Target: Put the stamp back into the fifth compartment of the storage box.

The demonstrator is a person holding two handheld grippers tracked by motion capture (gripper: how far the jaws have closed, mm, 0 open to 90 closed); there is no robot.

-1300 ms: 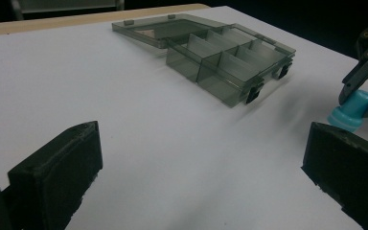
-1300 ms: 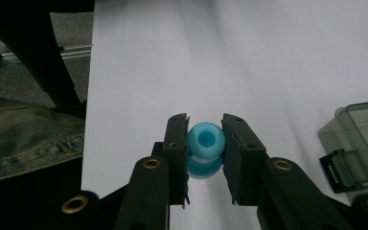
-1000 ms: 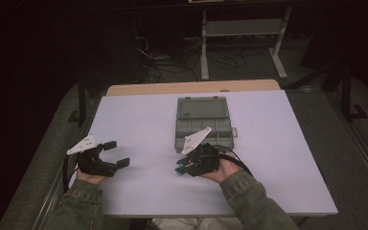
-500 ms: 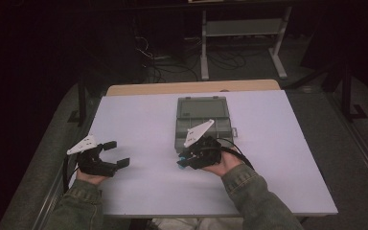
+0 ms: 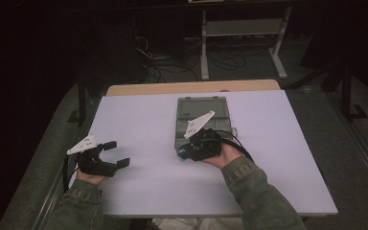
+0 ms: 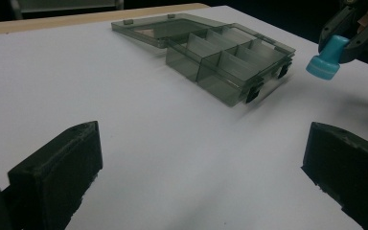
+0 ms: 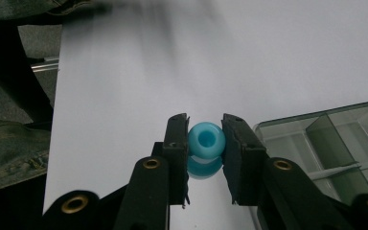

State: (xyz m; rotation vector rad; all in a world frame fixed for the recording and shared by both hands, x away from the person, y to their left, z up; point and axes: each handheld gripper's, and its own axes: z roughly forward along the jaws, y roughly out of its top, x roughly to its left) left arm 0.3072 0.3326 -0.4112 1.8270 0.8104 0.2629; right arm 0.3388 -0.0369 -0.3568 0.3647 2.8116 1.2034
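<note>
A small blue spool-shaped piece (image 7: 206,140) with a hole through it sits clamped between the jaws of my right gripper (image 7: 206,143). From above, that right gripper (image 5: 186,153) hovers at the near left corner of a smoky clear compartment box (image 5: 202,120), whose lid lies open toward the far side. The blue piece (image 6: 325,61) also appears at the upper right of the left gripper view, beside the box (image 6: 220,57). My left gripper (image 5: 116,154) rests open near the table's left front, jaws wide apart with nothing between them.
The white tabletop (image 5: 143,124) stretches between the two grippers. A wooden strip (image 5: 191,87) runs along the far edge. Beyond it, on the dark floor, stand a metal frame (image 5: 239,38) and tangled cables (image 5: 158,57).
My right gripper has shifted forward and slightly right with the blue piece, closer to the box's near corner. The left gripper has stayed put.
</note>
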